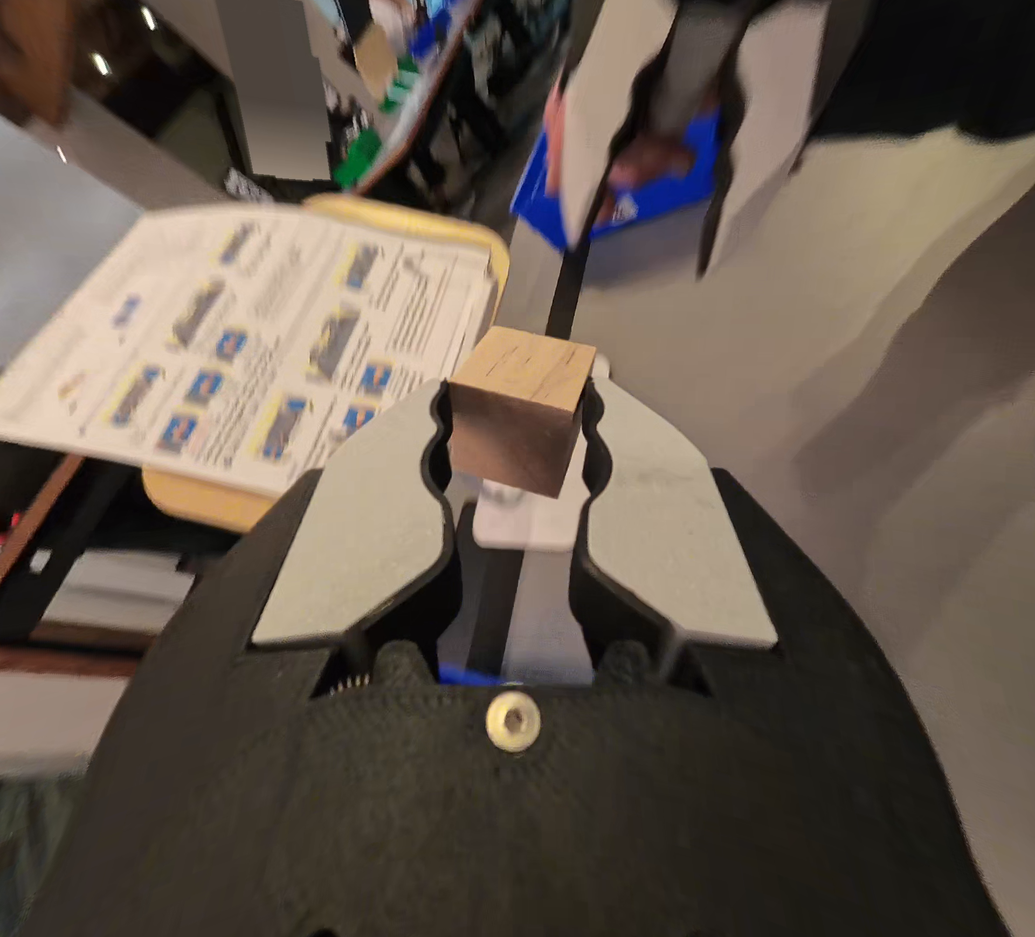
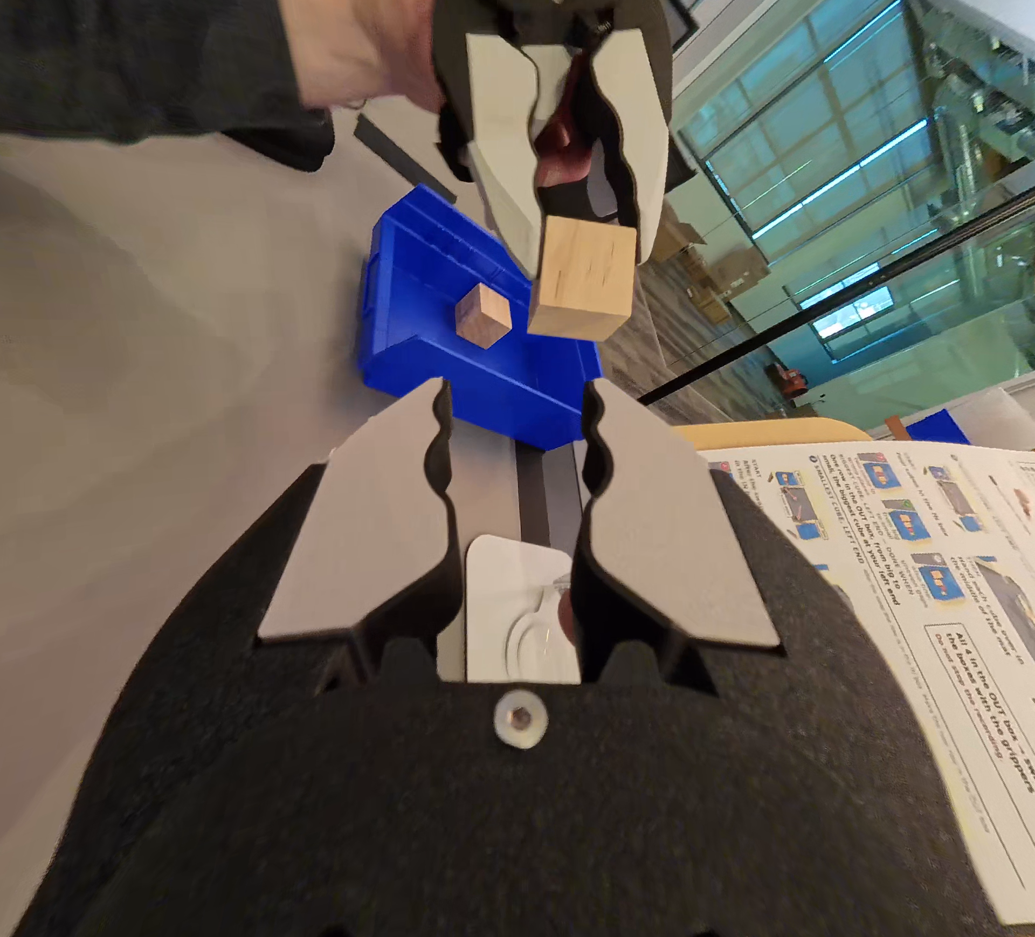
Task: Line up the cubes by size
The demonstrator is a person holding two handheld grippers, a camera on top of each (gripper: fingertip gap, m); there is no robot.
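Items, left to right, right wrist view: one dark sleeve and hand (image 2: 358, 19); one blue bin (image 2: 481, 395) on the grey table (image 2: 140, 322), one small wooden cube (image 2: 483, 315) inside it; one left gripper (image 2: 585, 238) above the bin, pads clamping one large wooden cube (image 2: 582, 283); one printed instruction sheet (image 2: 896, 602). Right gripper (image 2: 515, 423): fingers apart, nothing between them. Cubes counted: two.

Pale matt wood cube (image 1: 521, 406) with dark grain flecks, glossy blue plastic bin (image 2: 476, 383), printed paper sheet (image 2: 896, 602).
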